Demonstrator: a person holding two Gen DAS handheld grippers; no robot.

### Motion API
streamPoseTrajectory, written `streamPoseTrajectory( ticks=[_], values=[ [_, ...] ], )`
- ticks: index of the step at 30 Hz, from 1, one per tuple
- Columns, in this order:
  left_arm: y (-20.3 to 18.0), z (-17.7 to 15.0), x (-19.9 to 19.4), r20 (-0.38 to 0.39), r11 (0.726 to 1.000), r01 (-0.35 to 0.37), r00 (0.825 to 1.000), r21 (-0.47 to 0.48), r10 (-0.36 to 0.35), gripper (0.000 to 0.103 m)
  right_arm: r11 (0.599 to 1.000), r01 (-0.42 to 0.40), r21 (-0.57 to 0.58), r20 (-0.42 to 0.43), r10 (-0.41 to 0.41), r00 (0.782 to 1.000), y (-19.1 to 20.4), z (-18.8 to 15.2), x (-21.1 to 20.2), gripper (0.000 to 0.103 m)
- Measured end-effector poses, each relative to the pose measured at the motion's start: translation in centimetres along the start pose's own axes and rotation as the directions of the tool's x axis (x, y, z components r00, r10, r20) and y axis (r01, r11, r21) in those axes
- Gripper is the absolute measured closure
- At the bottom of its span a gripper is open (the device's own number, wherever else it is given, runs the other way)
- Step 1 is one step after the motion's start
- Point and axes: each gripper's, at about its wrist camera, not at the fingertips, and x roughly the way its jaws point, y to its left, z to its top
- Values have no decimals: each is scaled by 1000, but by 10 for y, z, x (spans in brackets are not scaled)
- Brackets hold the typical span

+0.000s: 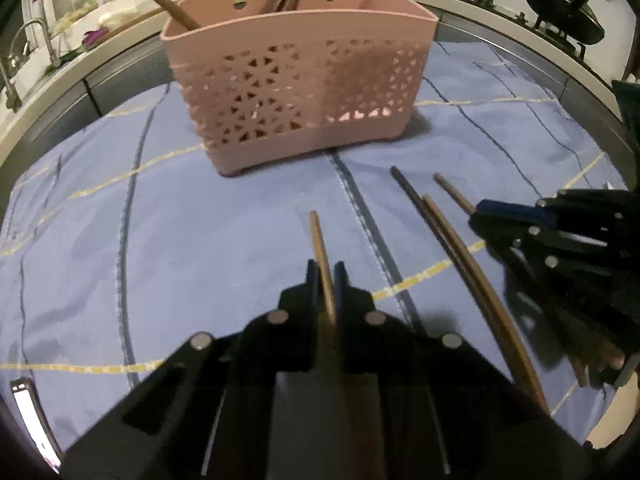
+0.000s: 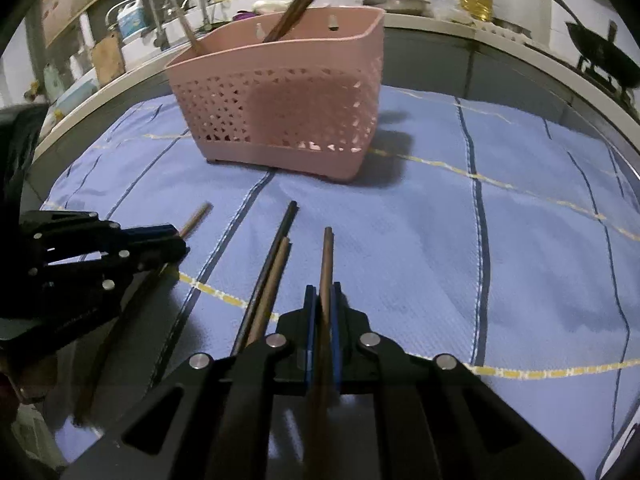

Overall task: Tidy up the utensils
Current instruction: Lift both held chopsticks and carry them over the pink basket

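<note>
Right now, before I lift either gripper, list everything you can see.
Pink basket: one, perforated, far end of cloth.
Chopsticks in basket: several, brown, leaning, count unclear.
Loose chopsticks: two, one dark, one brown, side by side on cloth between the grippers.
Left chopstick: one, brown, in left gripper.
Right chopstick: one, brown, in right gripper.
Cloth: one, blue, striped.
Woks: two, black, far right.
Faucet: one, metal, far left.
Left gripper: shut.
Right gripper: shut.
</note>
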Motion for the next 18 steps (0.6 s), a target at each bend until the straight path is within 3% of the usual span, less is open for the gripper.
streamPoseTrajectory(
  ticks=[3,7,11,15,18],
  values=[
    [-5,-1,-7,4,1000,30,1000,4,-30,97,1000,-23,14,10,23,1000,0,-2,-7,97],
    [-7,2,-46,105,998,59,993,6,-59,98,998,-51,25,141,47,989,3,1,-46,97],
    [-1,9,-95,224,995,96,970,-14,-90,98,998,-61,7,314,56,948,11,5,-98,97],
    [9,7,-143,335,992,125,936,-29,-109,98,997,-72,0,423,65,904,18,6,-133,97],
    [15,-2,-157,360,989,138,926,-46,-113,98,997,-78,15,472,62,879,19,3,-146,97]
  ],
)
